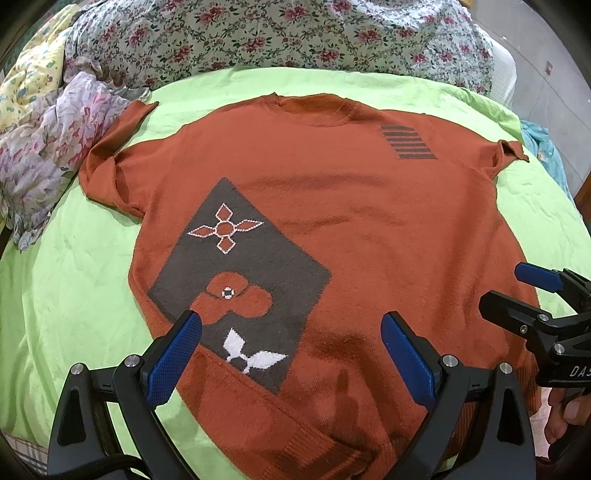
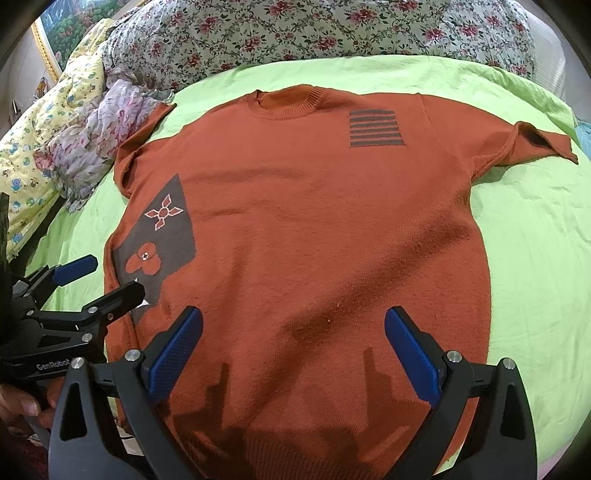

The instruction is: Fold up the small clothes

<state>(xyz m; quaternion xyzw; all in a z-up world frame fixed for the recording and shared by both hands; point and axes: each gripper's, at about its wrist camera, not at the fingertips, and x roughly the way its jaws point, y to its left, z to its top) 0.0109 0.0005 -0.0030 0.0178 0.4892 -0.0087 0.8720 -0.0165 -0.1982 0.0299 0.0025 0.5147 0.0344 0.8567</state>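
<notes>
A rust-orange short-sleeved knit top (image 1: 351, 221) lies flat, front up, on a green sheet (image 1: 66, 295), collar at the far end. It has a grey diamond patch with flowers on its left and grey stripes near the right shoulder. It also shows in the right wrist view (image 2: 314, 229). My left gripper (image 1: 291, 332) is open and empty above the hem, over the patch. My right gripper (image 2: 293, 325) is open and empty above the hem's middle. The right gripper shows at the right edge of the left wrist view (image 1: 517, 288); the left gripper shows at the left of the right wrist view (image 2: 107, 277).
A crumpled floral garment (image 1: 48, 155) lies left of the top's left sleeve. A floral quilt (image 1: 277, 33) is piled behind the collar, with a yellow printed quilt (image 2: 44, 125) at the far left. A light blue cloth (image 1: 543, 147) lies beyond the sheet's right edge.
</notes>
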